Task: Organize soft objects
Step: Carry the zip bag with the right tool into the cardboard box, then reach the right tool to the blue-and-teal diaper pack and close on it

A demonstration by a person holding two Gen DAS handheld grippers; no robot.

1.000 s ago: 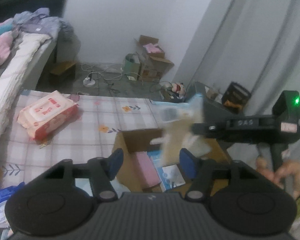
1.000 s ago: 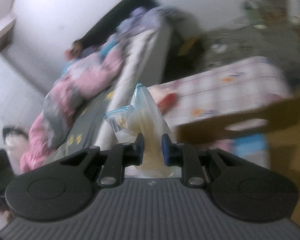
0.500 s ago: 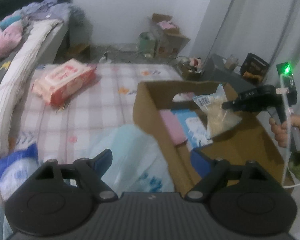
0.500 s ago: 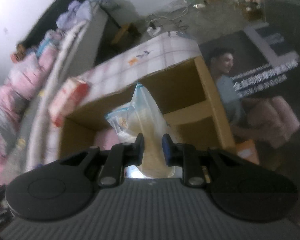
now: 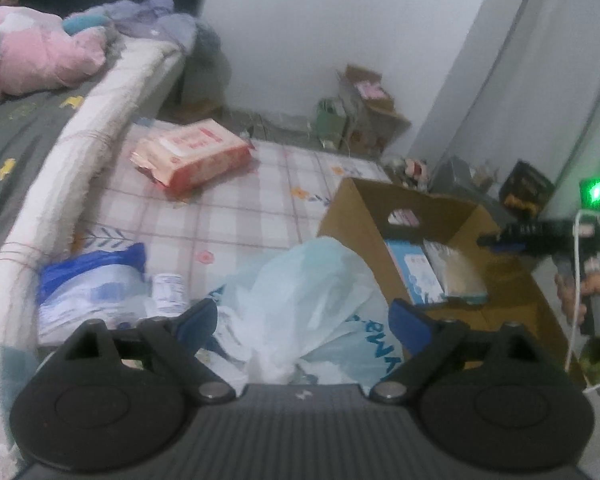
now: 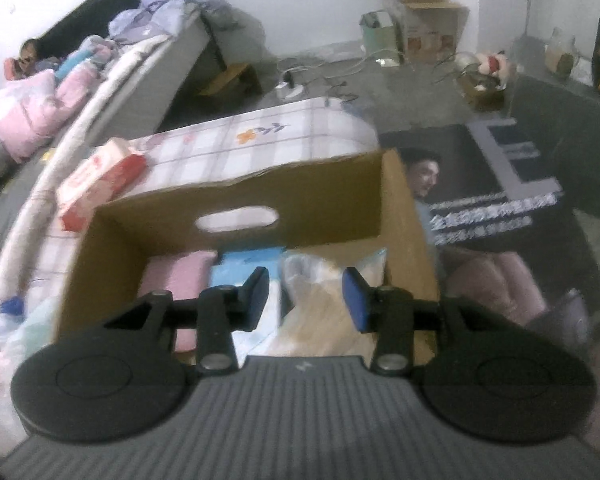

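An open cardboard box (image 6: 260,196) (image 5: 364,216) stands by the checked mattress. Inside lie a pink pack (image 6: 180,276), a light blue pack (image 6: 248,260) (image 5: 414,272) and a clear bag of pale stuff (image 6: 324,304) (image 5: 456,272). My right gripper (image 6: 305,300) is open just above that bag; in the left wrist view it (image 5: 496,240) hovers over the box. My left gripper (image 5: 302,316) is open over a crumpled pale blue plastic bag (image 5: 304,304). A red and white wipes pack (image 5: 192,156) (image 6: 100,180) lies farther back on the mattress.
A blue and white pack (image 5: 88,288) and a small white bottle (image 5: 168,288) lie at the left near the bed's edge (image 5: 72,168). Bedding is piled on the bed (image 5: 36,56). More cardboard boxes (image 6: 424,12) stand by the wall. A printed poster (image 6: 484,200) lies right of the box.
My right gripper has opened and let the clear bag drop into the box. My left gripper has moved closer over the pale blue plastic bag.
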